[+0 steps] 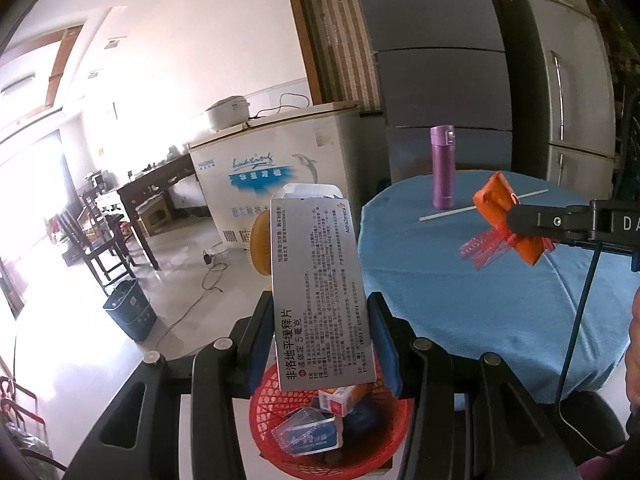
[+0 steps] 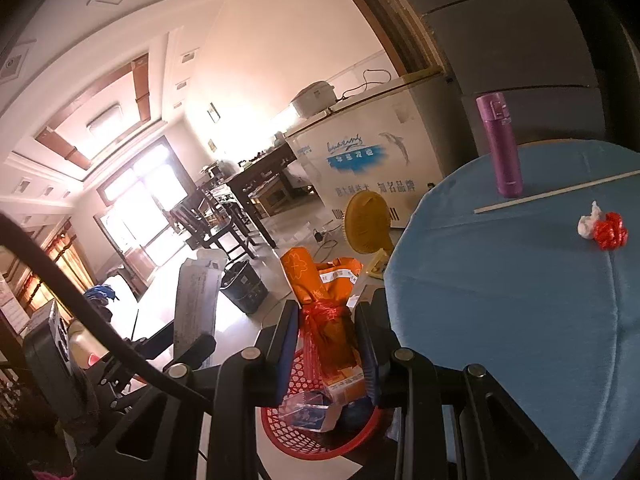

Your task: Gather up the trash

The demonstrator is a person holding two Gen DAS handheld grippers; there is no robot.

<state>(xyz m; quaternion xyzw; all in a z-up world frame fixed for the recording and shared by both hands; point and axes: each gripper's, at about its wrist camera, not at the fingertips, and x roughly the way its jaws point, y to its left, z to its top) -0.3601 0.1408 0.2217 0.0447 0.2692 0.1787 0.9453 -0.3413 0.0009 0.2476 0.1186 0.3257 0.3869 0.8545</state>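
Glossy flat carton point(image 1: 320, 292) — mesh basket point(image 1: 276, 436)

Round table under blue cloth point(image 1: 480, 300) serves as landmark: tall purple metal flask point(image 1: 442, 168) upright at its far side, long white stick point(image 1: 480, 206) lying just beside the flask.

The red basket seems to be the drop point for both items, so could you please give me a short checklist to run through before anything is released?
1. Left tool grips the medicine box: ok.
2. Right tool grips the orange packet: ok.
3. Medicine box over the red basket: ok, its lower end hangs above the opening.
4. Orange packet over the basket: ok in the right wrist view.
5. Room in the basket: cannot tell; cartons already lie inside.
6. Table trash finished: not ok; a white wad, red knot and white stick remain on the blue tablecloth.
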